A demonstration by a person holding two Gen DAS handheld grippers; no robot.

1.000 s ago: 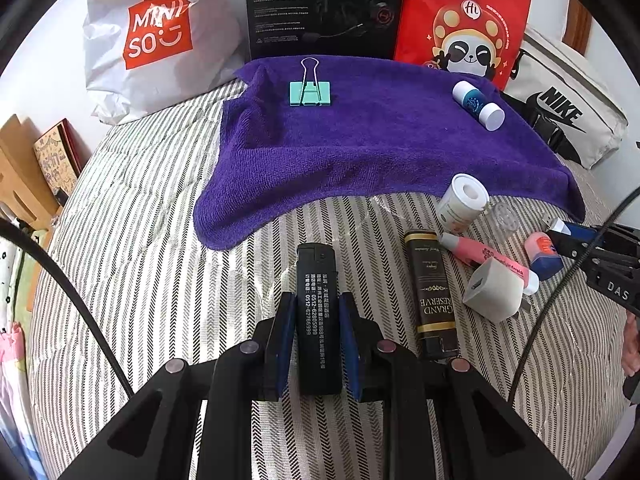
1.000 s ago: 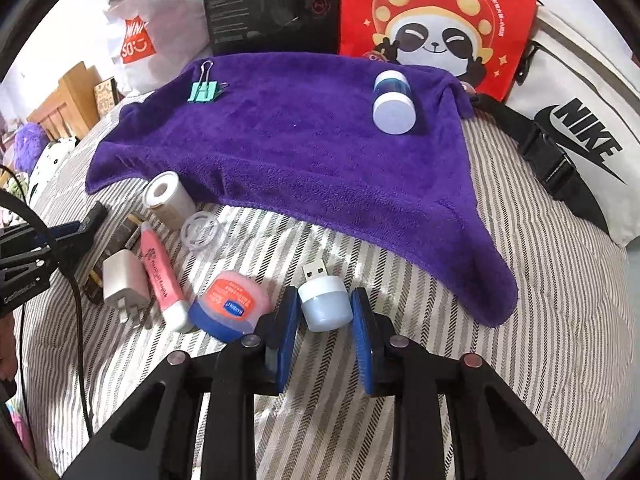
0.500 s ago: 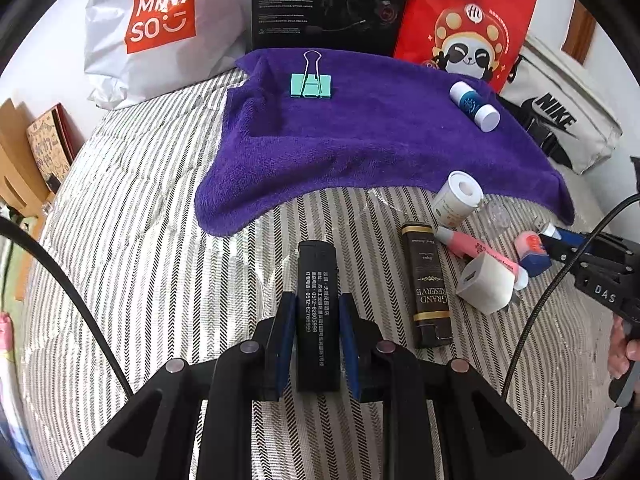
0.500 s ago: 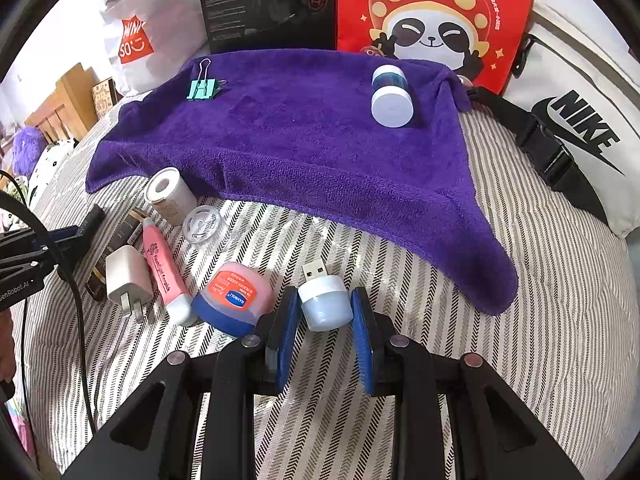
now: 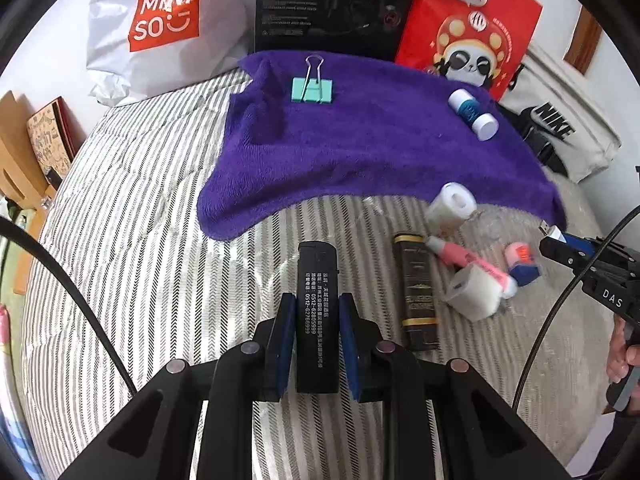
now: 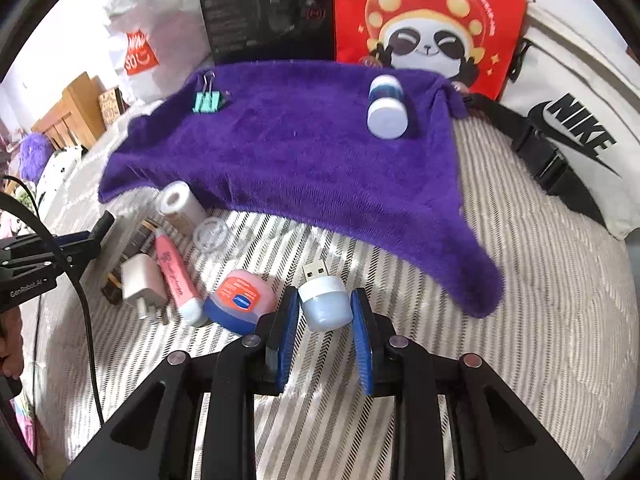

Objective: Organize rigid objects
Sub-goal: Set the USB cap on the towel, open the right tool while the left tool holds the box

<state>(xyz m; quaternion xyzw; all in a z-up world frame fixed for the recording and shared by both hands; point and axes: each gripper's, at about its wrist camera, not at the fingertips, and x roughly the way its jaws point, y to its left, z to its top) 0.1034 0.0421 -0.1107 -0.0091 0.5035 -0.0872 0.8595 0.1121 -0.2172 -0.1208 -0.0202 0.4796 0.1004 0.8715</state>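
My left gripper (image 5: pixel 317 300) is shut on a black lighter (image 5: pixel 317 276) with white print, held lengthwise above the striped bedspread (image 5: pixel 140 280). My right gripper (image 6: pixel 326 300) is shut on a small white-and-blue USB light (image 6: pixel 323 306), its plug pointing away from me. A purple towel (image 5: pixel 380 152) lies spread at the back of the bed. On it rest a teal binder clip (image 5: pixel 312 89) and a blue-and-white bottle (image 5: pixel 473 115). In the left wrist view the right gripper (image 5: pixel 560 242) shows at the right edge.
Loose items lie between the grippers: a black-and-gold lighter (image 5: pixel 416 292), white roll (image 6: pixel 180 204), clear lid (image 6: pixel 210 234), pink tube (image 6: pixel 176 276), white charger (image 6: pixel 142 286) and a pink-lidded blue jar (image 6: pixel 240 300). Bags and a black box (image 5: pixel 332 4) line the back.
Both grippers keep the same hold. The left wrist view has tilted slightly; nothing on the bed has shifted.
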